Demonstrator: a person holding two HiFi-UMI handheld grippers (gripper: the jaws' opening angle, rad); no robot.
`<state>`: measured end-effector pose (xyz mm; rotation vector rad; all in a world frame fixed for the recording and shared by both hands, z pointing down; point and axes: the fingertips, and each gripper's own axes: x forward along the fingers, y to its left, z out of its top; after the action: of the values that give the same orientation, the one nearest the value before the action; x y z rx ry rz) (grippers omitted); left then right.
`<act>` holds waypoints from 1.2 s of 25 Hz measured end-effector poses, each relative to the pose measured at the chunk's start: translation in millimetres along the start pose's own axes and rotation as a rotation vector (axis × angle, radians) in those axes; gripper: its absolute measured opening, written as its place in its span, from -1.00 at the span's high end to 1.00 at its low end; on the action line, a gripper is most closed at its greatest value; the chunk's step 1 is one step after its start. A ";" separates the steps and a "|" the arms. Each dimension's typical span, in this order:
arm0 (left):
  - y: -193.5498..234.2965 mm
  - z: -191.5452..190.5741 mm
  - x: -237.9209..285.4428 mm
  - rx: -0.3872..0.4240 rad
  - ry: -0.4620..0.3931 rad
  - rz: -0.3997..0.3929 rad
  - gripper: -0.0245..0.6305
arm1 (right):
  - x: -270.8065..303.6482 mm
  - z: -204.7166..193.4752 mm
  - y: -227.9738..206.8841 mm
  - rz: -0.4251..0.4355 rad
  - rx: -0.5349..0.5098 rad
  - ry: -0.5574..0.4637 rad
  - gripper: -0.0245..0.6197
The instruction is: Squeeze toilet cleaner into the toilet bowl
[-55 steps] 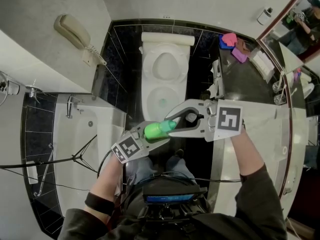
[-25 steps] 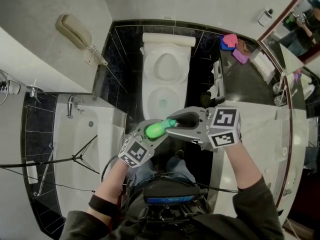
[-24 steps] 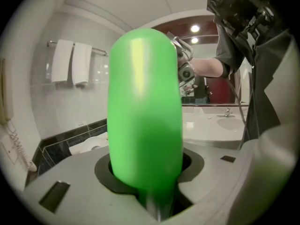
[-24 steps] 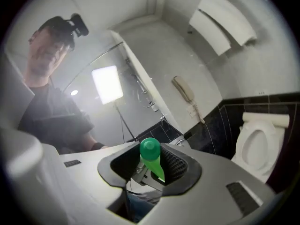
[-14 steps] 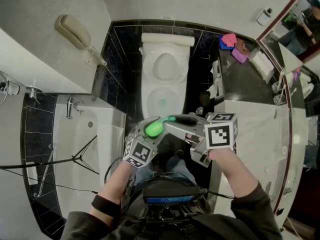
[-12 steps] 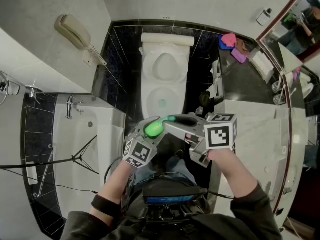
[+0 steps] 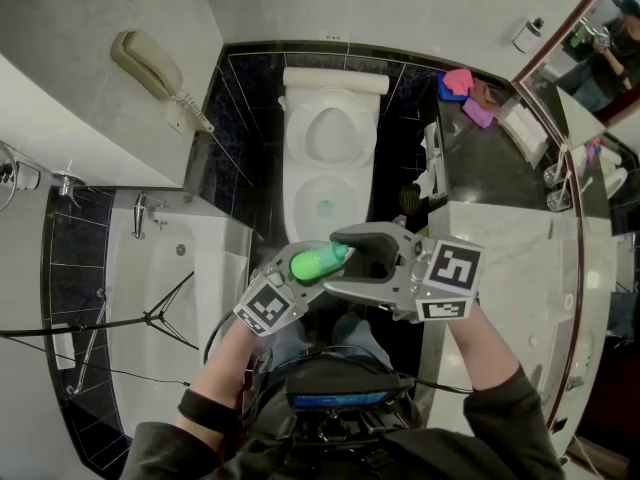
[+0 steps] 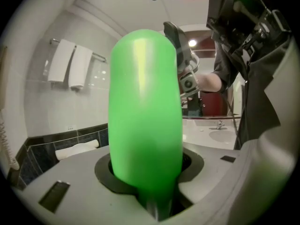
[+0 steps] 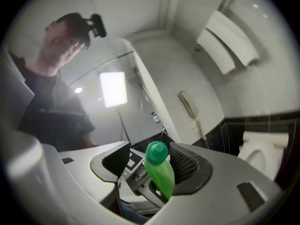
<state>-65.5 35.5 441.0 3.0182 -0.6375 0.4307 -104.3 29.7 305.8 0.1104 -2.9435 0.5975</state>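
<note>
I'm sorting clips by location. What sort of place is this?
A bathroom, probably a hotel's: a white toilet against dark tiles, a bathtub to one side of it, and a phone mounted on the wall.

Bottle [image 8: 145, 111]: lower end sunk out of sight between the left gripper's [image 8: 149, 170] jaws, 6 o'clock in the left gripper view; any print too blurred to read.
Toilet [image 7: 332, 158]: near rim out of sight at the bowl's 6 o'clock, head view; cut off by the 4 o'clock edge in the right gripper view.
Counter items [image 7: 463, 84]: pink and purple, 1 o'clock, head view; too small to tell.
Mirror [image 7: 590, 28]: cut off at 2 o'clock, head view; reflection too small to tell.
Towels [image 9: 229, 36]: blurred, 1 o'clock, right gripper view.
</note>
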 end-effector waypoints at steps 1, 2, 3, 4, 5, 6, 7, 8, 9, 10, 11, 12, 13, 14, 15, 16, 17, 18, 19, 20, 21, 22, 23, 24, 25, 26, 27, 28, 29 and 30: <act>-3.9 4.3 -1.7 -0.005 -0.015 -0.038 0.36 | -1.0 1.4 7.9 0.025 -0.111 0.041 0.01; -7.6 7.1 -3.6 0.000 -0.026 -0.078 0.36 | -1.9 1.7 13.5 0.038 -0.216 0.083 0.01; -11.4 8.7 -5.4 0.009 -0.030 -0.116 0.37 | -3.2 2.1 16.3 0.038 -0.310 0.118 0.02; -15.0 10.1 -6.8 0.012 -0.026 -0.150 0.36 | -4.9 2.5 17.2 0.032 -0.391 0.147 0.02; -18.2 11.6 -8.1 0.006 -0.015 -0.178 0.36 | -6.4 2.6 17.9 0.031 -0.467 0.176 0.03; -20.9 12.7 -9.3 -0.005 -0.003 -0.204 0.36 | -7.4 1.9 19.2 0.038 -0.544 0.206 0.03; -23.4 11.9 -10.3 -0.003 0.008 -0.233 0.36 | -7.9 0.0 21.2 0.055 -0.616 0.239 0.03; -25.5 9.5 -10.8 0.012 0.017 -0.263 0.36 | -8.1 -1.9 22.9 0.073 -0.679 0.271 0.03; -26.9 6.5 -10.9 0.030 0.027 -0.287 0.37 | -8.4 -2.8 23.6 0.086 -0.731 0.298 0.10; -27.7 3.8 -10.9 0.042 0.038 -0.302 0.37 | -8.6 -3.0 23.1 0.091 -0.774 0.319 0.14; -28.1 1.7 -10.8 0.046 0.048 -0.312 0.37 | -8.9 -3.4 22.5 0.095 -0.808 0.335 0.18; -28.6 0.3 -10.6 0.046 0.055 -0.319 0.36 | -9.0 -5.1 22.9 0.105 -0.832 0.349 0.18; -29.3 -0.5 -10.5 0.043 0.058 -0.325 0.37 | -8.9 -7.9 24.3 0.121 -0.847 0.362 0.18; -29.9 -0.8 -10.3 0.041 0.059 -0.329 0.36 | -8.2 -10.9 25.8 0.136 -0.860 0.377 0.18; -30.3 -0.9 -10.2 0.041 0.060 -0.332 0.36 | -7.1 -13.1 26.8 0.145 -0.873 0.388 0.20; -30.3 -0.9 -10.1 0.042 0.060 -0.334 0.36 | -5.7 -14.4 27.1 0.148 -0.885 0.394 0.24; -29.8 -0.6 -9.8 0.041 0.058 -0.333 0.36 | -4.4 -15.0 27.0 0.148 -0.893 0.396 0.31; -28.8 -0.2 -9.5 0.040 0.056 -0.329 0.36 | -3.4 -15.3 26.9 0.147 -0.894 0.395 0.37; -27.5 0.2 -9.2 0.041 0.054 -0.322 0.37 | -3.0 -15.4 26.8 0.146 -0.887 0.392 0.43; -26.0 0.1 -8.7 0.045 0.056 -0.313 0.37 | -3.0 -15.6 26.2 0.144 -0.872 0.390 0.43; -24.2 -0.5 -8.0 0.052 0.060 -0.301 0.37 | -3.3 -15.8 25.0 0.141 -0.847 0.387 0.44; -22.2 -1.6 -7.1 0.062 0.066 -0.287 0.37 | -3.5 -15.8 23.5 0.137 -0.811 0.382 0.44; -20.1 -3.3 -6.2 0.072 0.072 -0.270 0.37 | -3.4 -15.0 21.9 0.134 -0.766 0.372 0.44; -17.9 -6.0 -5.6 0.079 0.080 -0.251 0.37 | -3.1 -13.0 20.1 0.129 -0.715 0.360 0.44; -15.8 -10.4 -5.1 0.081 0.090 -0.228 0.37 | -2.8 -10.7 18.3 0.122 -0.664 0.349 0.45; -14.0 -16.2 -4.7 0.081 0.102 -0.205 0.37 | -3.0 -9.6 16.6 0.115 -0.614 0.342 0.45; -12.6 -21.2 -4.2 0.083 0.111 -0.185 0.36 | -3.4 -10.1 15.1 0.108 -0.567 0.339 0.45; -11.7 -24.4 -3.7 0.088 0.118 -0.170 0.36 | -3.8 -11.5 13.9 0.102 -0.526 0.339 0.45; -10.9 -26.4 -3.3 0.095 0.122 -0.160 0.36 | -4.1 -13.3 12.8 0.097 -0.488 0.340 0.46; -10.7 -27.8 -2.9 0.101 0.124 -0.155 0.36 | -4.3 -15.1 12.0 0.094 -0.454 0.343 0.46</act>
<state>-71.1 48.7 467.3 3.0739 -0.3816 0.6547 -99.4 46.8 314.4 -0.1624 -2.6732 -0.0528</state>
